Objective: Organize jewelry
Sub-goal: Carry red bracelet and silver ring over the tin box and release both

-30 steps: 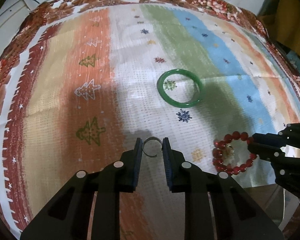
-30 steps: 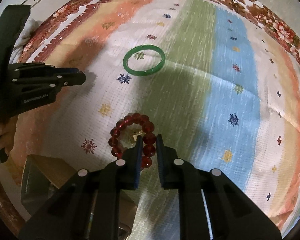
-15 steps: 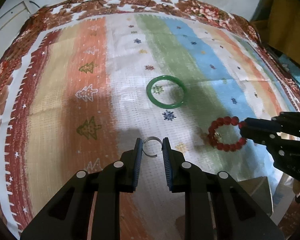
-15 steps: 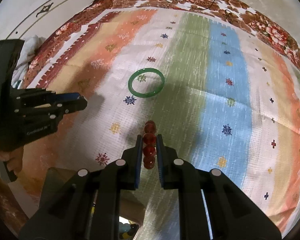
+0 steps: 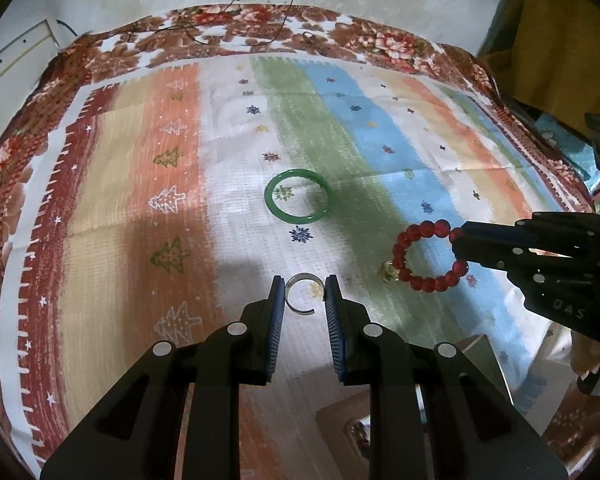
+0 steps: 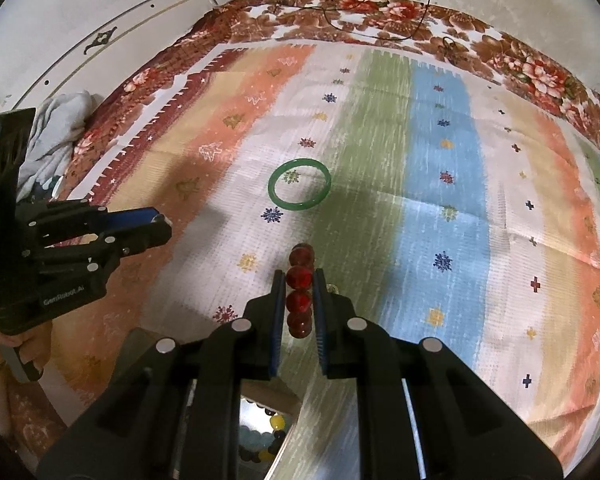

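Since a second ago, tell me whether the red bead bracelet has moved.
Yes. The red bead bracelet, then lying on the cloth, now hangs lifted in the right tongs.

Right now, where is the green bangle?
The green bangle lies flat mid-cloth, beyond both grippers, left of the red bead bracelet in the left view.

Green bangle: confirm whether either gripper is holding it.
No. The green bangle lies alone on the cloth, apart from the left gripper and right gripper.

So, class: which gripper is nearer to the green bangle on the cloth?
Left, though only narrowly. The left gripper sits just this side of the green bangle; the right gripper hangs off to its right, holding the red bead bracelet.
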Tool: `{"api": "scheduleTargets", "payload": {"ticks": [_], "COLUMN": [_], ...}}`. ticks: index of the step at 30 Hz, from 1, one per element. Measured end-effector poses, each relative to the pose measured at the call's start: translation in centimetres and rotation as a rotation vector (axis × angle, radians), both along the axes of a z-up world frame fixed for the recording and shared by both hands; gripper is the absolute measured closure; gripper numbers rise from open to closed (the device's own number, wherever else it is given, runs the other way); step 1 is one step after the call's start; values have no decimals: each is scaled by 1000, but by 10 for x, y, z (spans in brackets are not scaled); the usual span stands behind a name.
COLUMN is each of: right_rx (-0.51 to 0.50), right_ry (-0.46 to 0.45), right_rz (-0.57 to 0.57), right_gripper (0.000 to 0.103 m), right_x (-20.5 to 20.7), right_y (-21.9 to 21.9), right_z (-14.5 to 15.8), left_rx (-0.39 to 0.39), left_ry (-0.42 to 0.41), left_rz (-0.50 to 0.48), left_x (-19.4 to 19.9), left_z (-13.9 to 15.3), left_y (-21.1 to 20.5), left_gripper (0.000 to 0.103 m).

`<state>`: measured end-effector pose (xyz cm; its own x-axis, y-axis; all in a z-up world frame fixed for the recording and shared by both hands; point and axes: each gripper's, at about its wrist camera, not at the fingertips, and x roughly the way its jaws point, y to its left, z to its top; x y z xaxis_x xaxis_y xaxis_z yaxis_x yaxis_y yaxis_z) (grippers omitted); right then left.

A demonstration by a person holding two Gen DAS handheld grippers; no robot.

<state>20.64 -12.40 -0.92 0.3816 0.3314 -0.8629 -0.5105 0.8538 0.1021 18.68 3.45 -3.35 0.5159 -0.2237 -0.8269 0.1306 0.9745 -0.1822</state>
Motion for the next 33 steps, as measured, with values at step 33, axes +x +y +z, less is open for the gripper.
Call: {"api": "scheduleTargets", "payload": {"ticks": [33], "right_rx": [149], "right_ry": [-86], "right_rz": [48], "right_gripper": [88], "right_x": [-95], "right_y": [-17], "right_z": [52], "left_rx": [-104], "left_ry": [-101], "left_rz": [-77], "left_x": [-90], "left_z": [28], "left_y": [-17], "left_gripper": [83]}}
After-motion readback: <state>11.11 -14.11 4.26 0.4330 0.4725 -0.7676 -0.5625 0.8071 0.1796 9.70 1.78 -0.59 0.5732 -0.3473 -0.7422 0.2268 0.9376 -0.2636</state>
